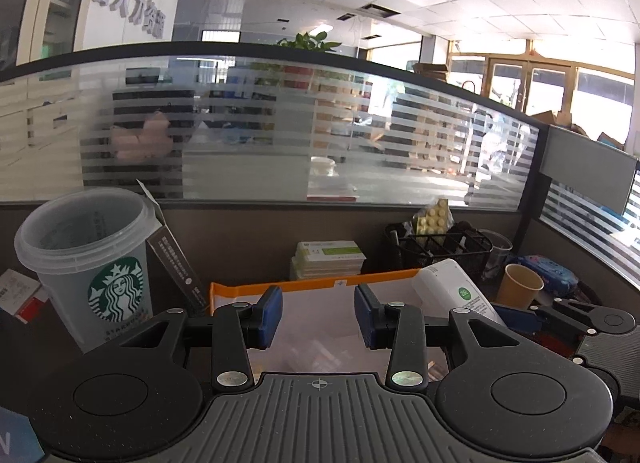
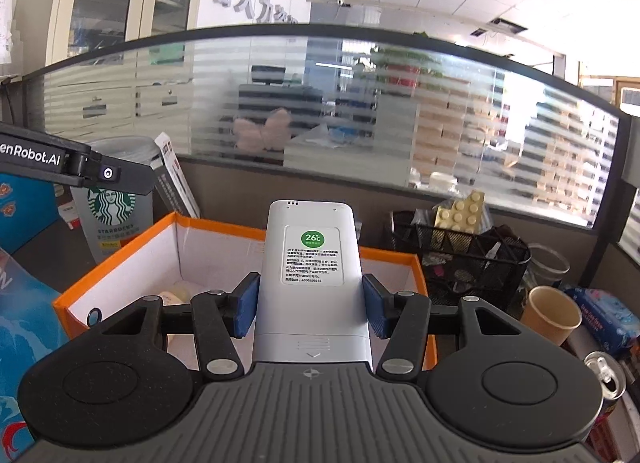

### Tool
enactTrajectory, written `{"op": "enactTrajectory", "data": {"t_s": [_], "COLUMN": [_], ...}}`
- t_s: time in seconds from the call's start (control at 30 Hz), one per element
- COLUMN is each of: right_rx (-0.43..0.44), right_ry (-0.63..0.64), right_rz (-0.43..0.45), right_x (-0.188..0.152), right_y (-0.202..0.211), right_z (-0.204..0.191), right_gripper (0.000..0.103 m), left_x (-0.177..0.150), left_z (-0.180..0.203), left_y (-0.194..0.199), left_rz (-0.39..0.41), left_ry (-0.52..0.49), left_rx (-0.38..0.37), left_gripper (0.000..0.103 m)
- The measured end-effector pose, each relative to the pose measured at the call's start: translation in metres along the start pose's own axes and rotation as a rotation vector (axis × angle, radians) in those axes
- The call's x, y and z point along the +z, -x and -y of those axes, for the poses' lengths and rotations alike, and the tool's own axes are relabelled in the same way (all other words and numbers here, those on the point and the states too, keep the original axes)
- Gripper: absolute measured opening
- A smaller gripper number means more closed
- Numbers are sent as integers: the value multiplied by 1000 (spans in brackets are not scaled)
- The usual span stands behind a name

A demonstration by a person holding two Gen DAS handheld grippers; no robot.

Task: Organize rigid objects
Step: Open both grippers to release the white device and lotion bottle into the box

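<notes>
My right gripper (image 2: 310,307) is shut on a white remote control (image 2: 311,263), back side up with a green 26°C label, held over the orange-rimmed white box (image 2: 120,271). The remote also shows in the left wrist view (image 1: 456,289), at the box's right side, with the right gripper's finger beside it. My left gripper (image 1: 318,317) is open and empty above the box (image 1: 280,286), near its front. Small items lie at the box's bottom, unclear which.
A Starbucks plastic cup (image 1: 86,259) and a leaning dark carton (image 1: 176,263) stand left of the box. A black mesh organiser (image 2: 460,259) with a yellow brick, a paper cup (image 2: 550,315), a wipes pack, a soda can (image 2: 604,379) sit right. A glass partition stands behind.
</notes>
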State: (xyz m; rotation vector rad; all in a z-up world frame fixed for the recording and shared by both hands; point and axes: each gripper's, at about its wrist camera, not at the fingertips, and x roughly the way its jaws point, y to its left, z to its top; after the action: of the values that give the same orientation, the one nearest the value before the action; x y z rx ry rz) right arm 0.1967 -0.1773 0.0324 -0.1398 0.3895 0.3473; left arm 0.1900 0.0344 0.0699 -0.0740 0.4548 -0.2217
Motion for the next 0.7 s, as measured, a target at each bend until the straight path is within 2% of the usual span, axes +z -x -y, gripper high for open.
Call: {"op": "enactTrajectory", "data": {"t_s": [0.17, 0.5, 0.7], "right_rx": [28, 37, 58], "right_ry": [-32, 15, 11], "right_rz": [-88, -366, -410], "right_x": [-2, -13, -23], "right_y": [-29, -95, -106], "right_z": [7, 17, 20], "right_gripper": [51, 51, 51], "left_x": [-9, -27, -32], "left_z": [1, 2, 3], "left_y": [-15, -32, -36], "left_rz": [-45, -111, -129], "left_ry": [-5, -20, -39], "left_rx": [4, 9, 9], "left_gripper": [37, 37, 37]}}
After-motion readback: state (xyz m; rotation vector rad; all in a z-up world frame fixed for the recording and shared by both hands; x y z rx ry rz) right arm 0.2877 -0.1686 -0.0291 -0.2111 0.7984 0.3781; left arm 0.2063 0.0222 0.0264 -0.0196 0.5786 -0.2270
